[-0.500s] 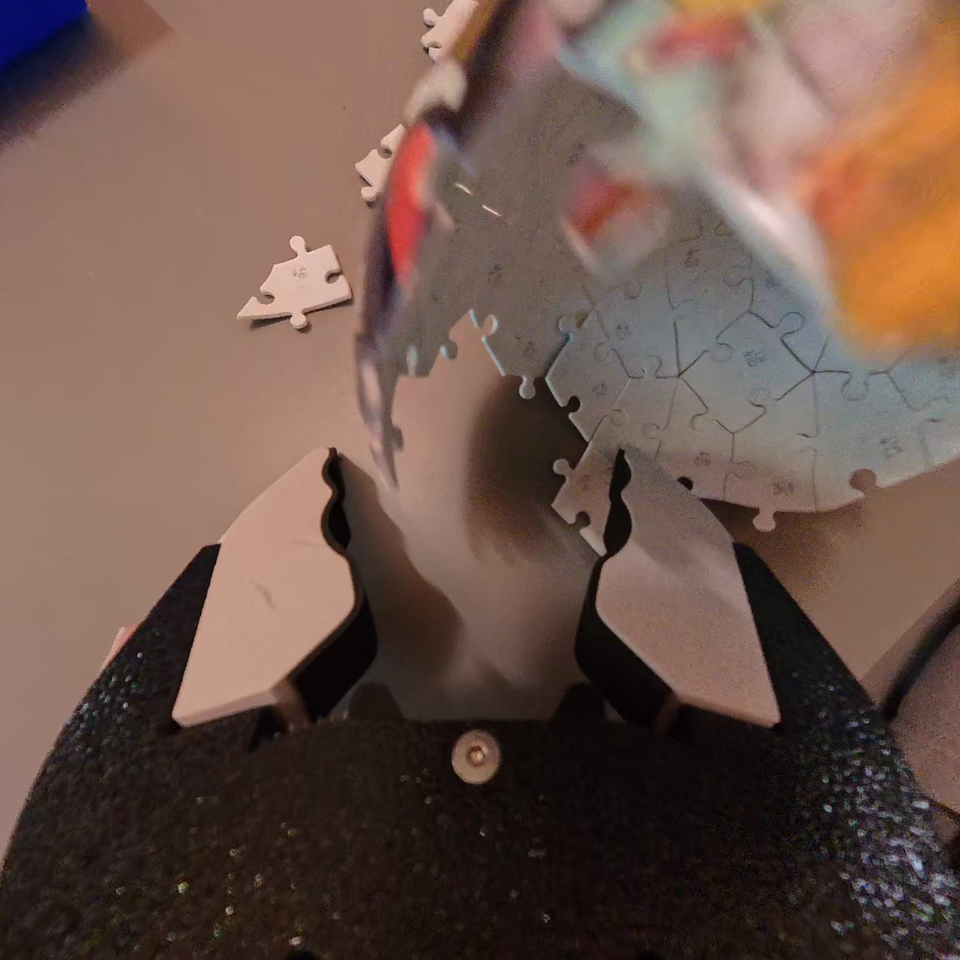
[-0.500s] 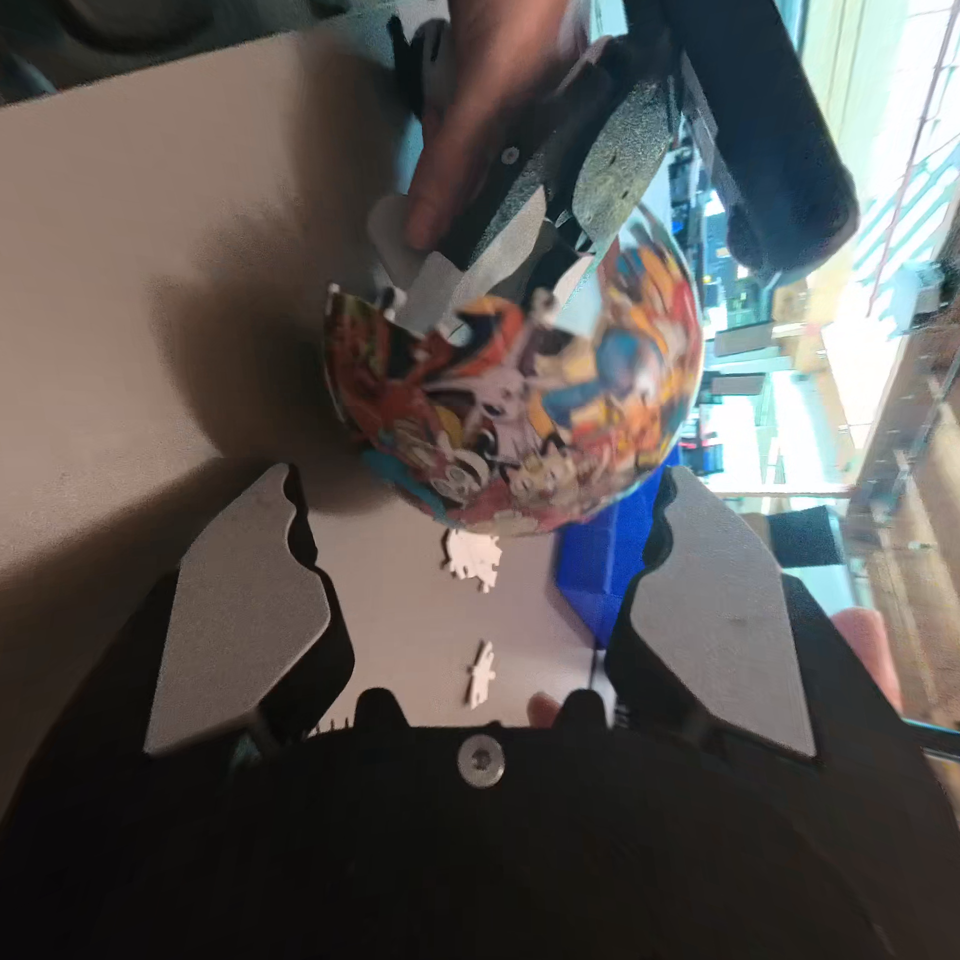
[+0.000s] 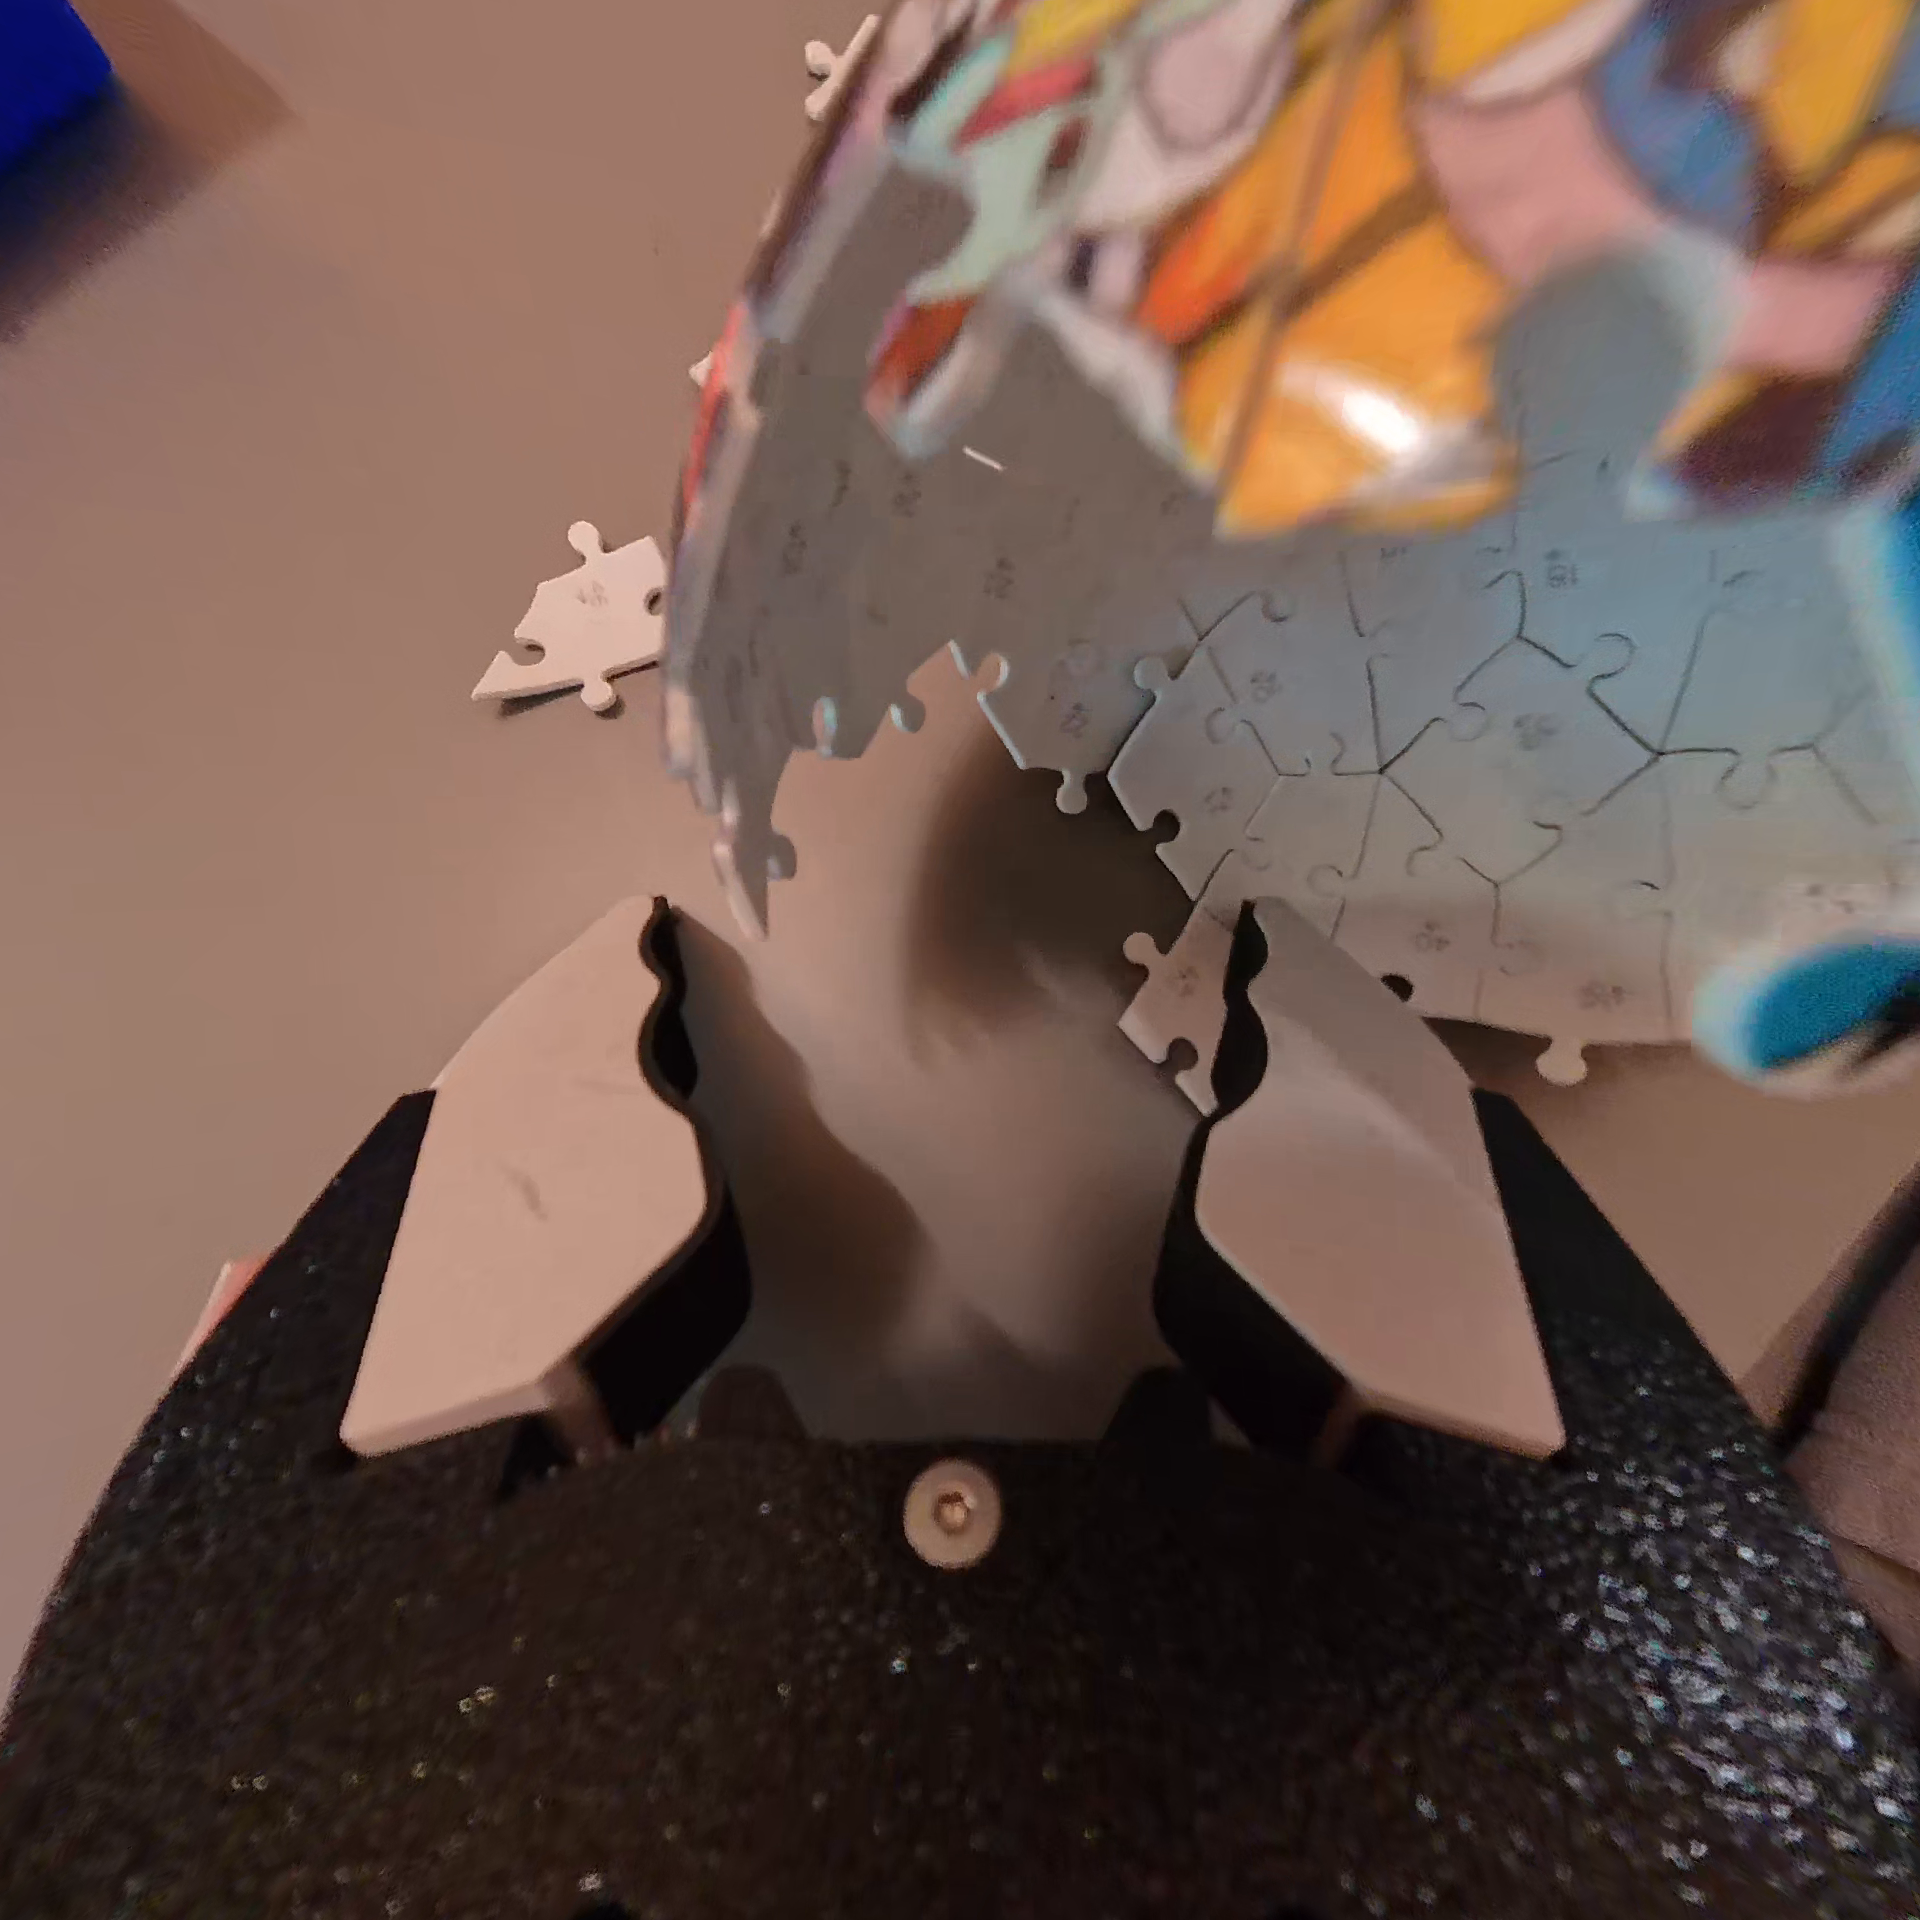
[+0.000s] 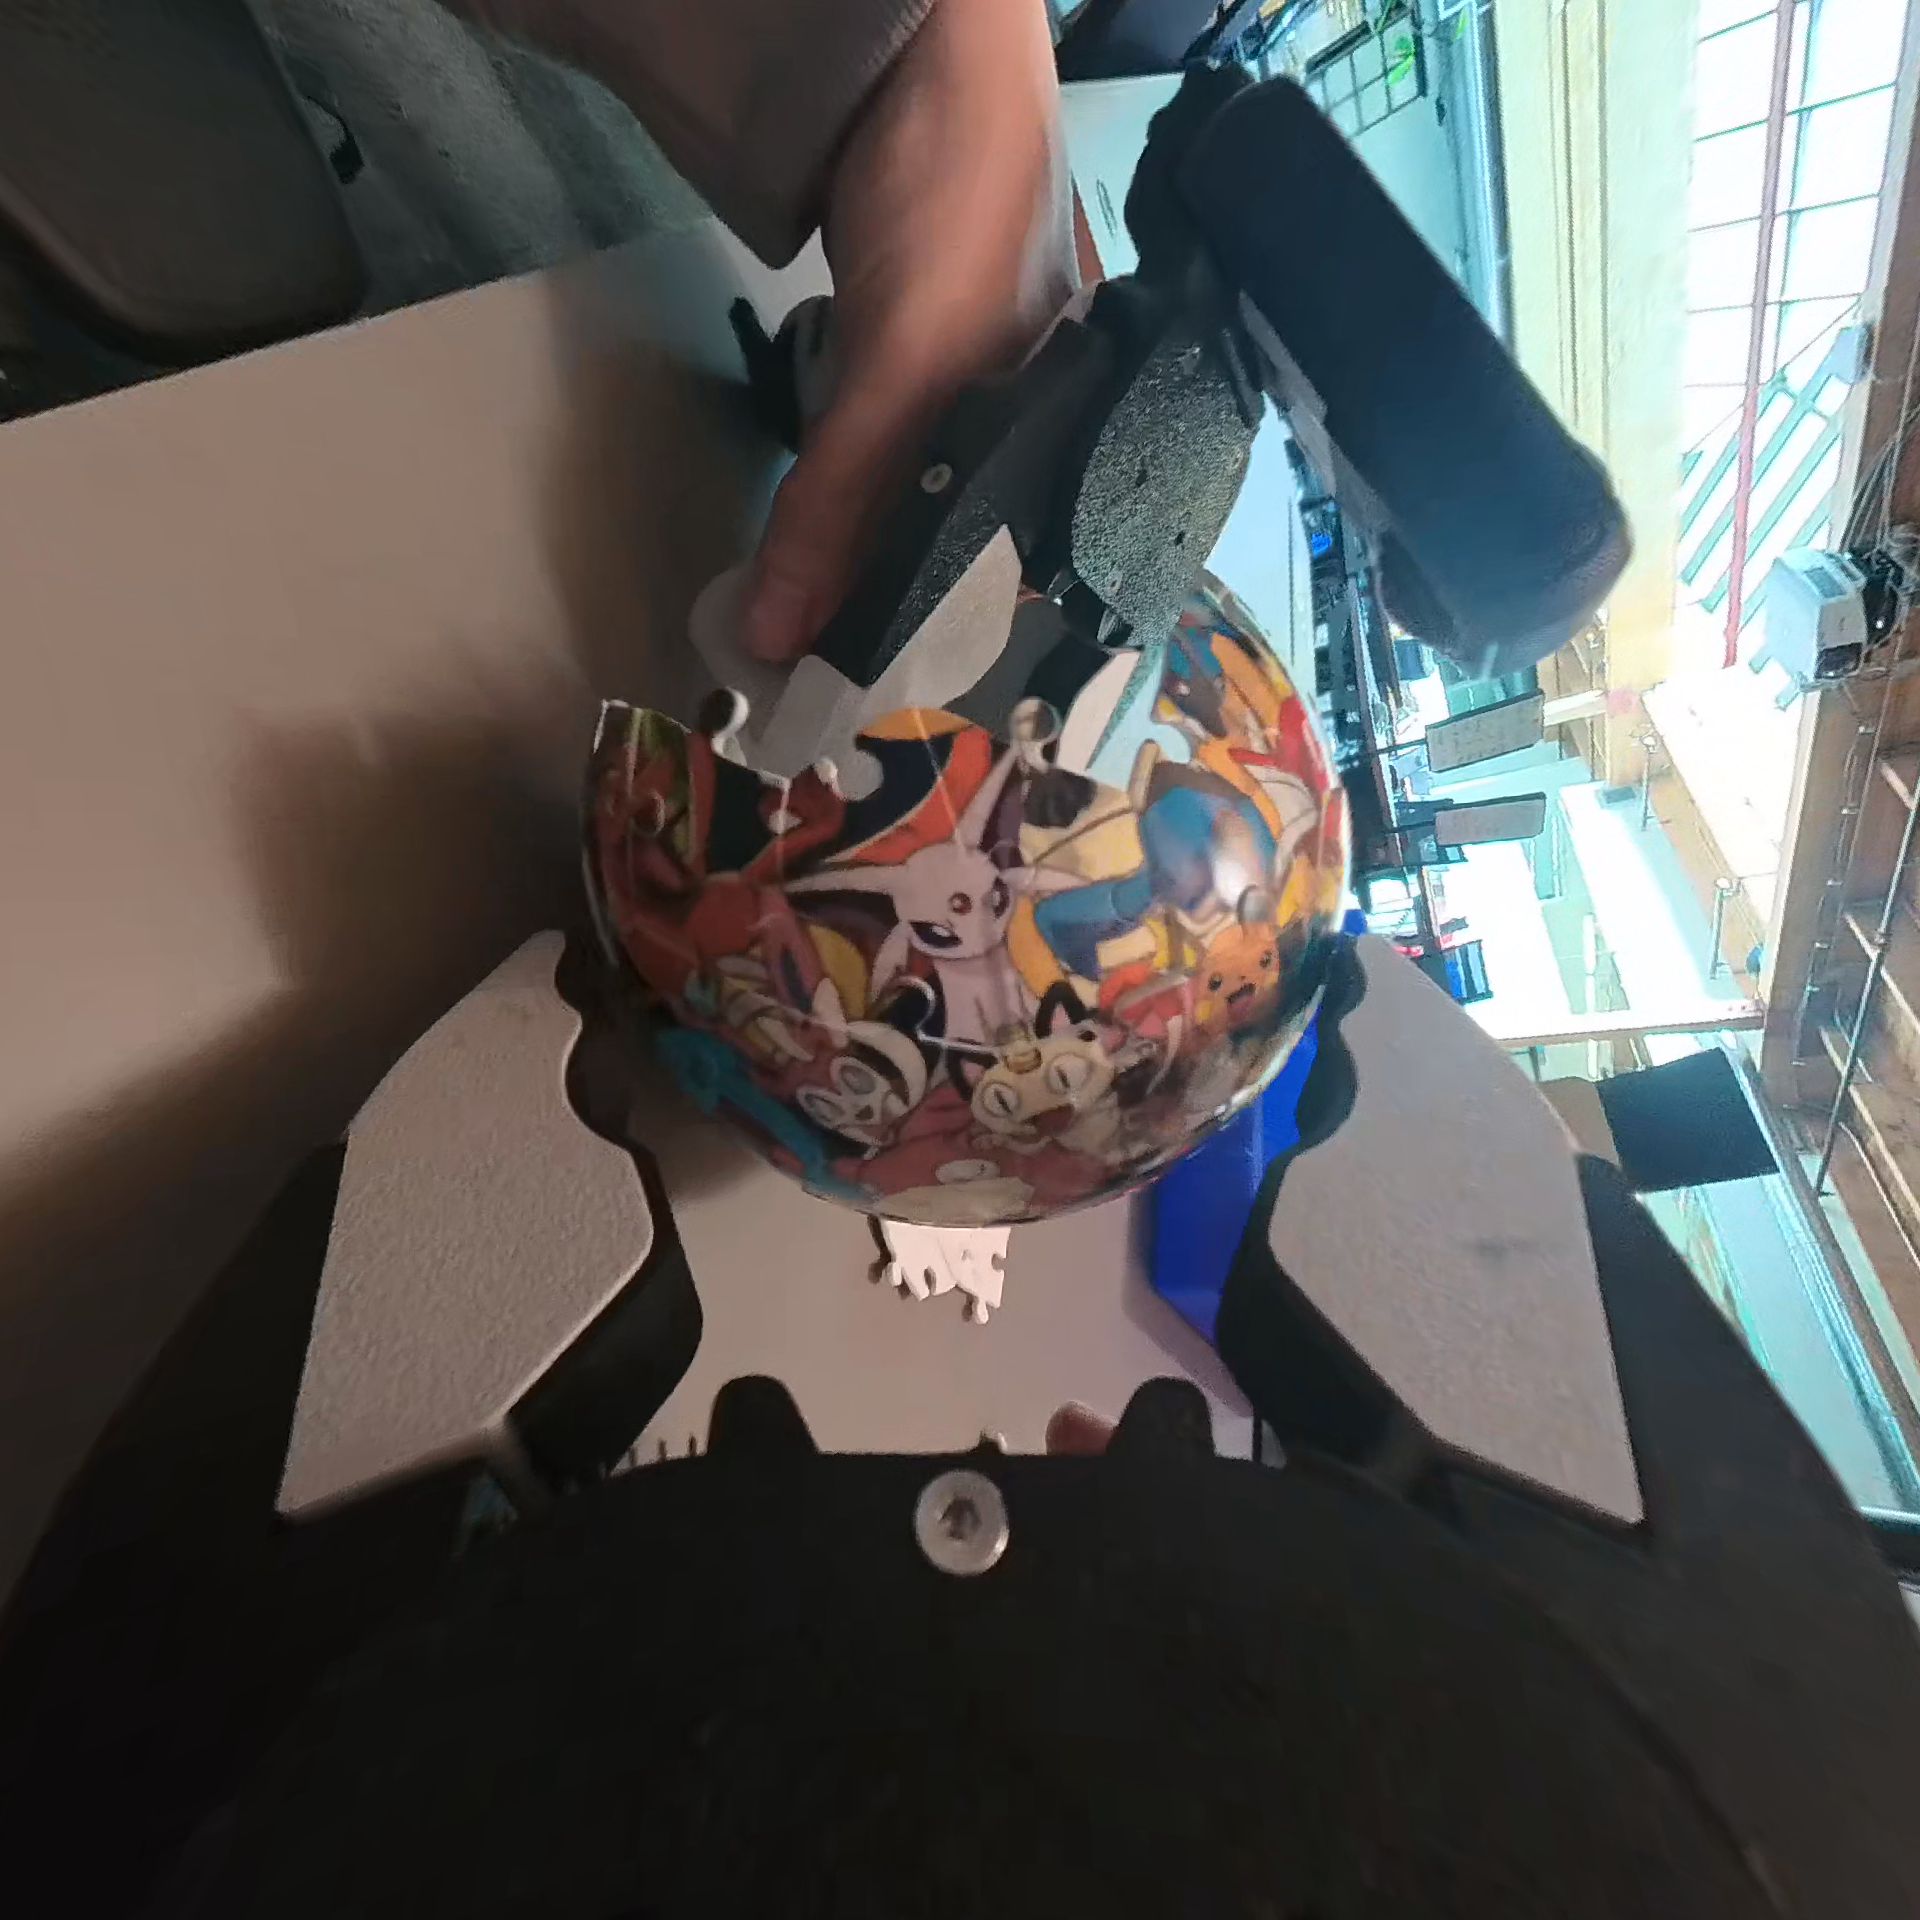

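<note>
**A:** Left gripper (image 3: 951,920) status?

**B:** Jaws apart, nothing between them but bare table and shadow. The right-hand finger (image 3: 1340,1122) overlaps a loose-looking edge piece of the puzzle ball (image 3: 1455,748); can't tell if it actually touches. The ball sits just ahead, open side toward the camera: grey piece backs inside, colourful cartoon print outside, jagged unfinished rim.

**A:** Right gripper (image 4: 956,951)?

**B:** Jaws spread wide, one finger on either side of the ball (image 4: 977,935). The tips are level with its lower half; contact isn't clear from this view, so I can't say it's gripped. Across the ball, the left gripper (image 4: 935,665) comes in from the far side at the open rim, with a hand (image 4: 894,343) on its body and the thumb resting on a grey tab.

**A:** Loose parts?

**B:** One grey puzzle piece (image 3: 582,623) lies flat on the table just left of the ball, back side up. A second white piece (image 4: 945,1268) lies on the table under the ball's near edge, between the right gripper's fingers.

**A:** Surface?

**B:** Plain matte tan-grey table (image 3: 260,831), with soft shadows under the ball and fingers. A blue bin (image 4: 1195,1247) sits at the table edge just past the ball; a blue corner also shows far left in the left wrist view.

**A:** Room?

**B:** Beyond the table edge there's a bright interior, shelving and cluttered benches (image 4: 1455,831), windows with grilles, and a wooden frame along one side. Details are too blurred and blown out to resolve.
</note>
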A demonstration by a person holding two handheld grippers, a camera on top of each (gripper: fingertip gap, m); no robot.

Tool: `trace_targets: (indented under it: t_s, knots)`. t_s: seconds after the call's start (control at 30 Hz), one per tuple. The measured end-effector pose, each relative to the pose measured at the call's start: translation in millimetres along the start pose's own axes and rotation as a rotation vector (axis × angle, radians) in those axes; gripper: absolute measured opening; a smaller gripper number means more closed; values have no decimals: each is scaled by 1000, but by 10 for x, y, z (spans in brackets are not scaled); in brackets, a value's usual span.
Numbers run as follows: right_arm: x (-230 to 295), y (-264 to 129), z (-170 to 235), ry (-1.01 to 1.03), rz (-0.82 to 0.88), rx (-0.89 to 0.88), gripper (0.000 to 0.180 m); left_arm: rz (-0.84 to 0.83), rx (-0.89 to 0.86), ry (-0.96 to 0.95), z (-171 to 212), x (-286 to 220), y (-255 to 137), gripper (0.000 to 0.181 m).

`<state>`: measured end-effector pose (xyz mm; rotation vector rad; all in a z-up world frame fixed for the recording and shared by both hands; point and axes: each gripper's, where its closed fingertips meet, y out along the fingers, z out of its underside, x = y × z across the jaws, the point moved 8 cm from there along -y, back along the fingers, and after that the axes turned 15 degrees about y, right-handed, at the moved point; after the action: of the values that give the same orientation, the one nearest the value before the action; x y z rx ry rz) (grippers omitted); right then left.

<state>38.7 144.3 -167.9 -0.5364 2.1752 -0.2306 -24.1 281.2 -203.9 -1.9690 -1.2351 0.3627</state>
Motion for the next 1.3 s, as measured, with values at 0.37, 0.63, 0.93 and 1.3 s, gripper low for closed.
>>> trace_targets:
  t_s: [0.37,0.63,0.93,1.3]
  knots:
    - [82,81,-16,-30,108,20,131,-41,19,-39,-12,41,28,107]
    - [90,47,34,22,142,15,131,-71,49,-82,-68,41,58,106]
    - [110,18,61,57,161,11,130,-103,24,-160,-92,86,82,97]
    - [98,-51,123,112,159,46,130,-158,29,-172,-173,84,114,95]
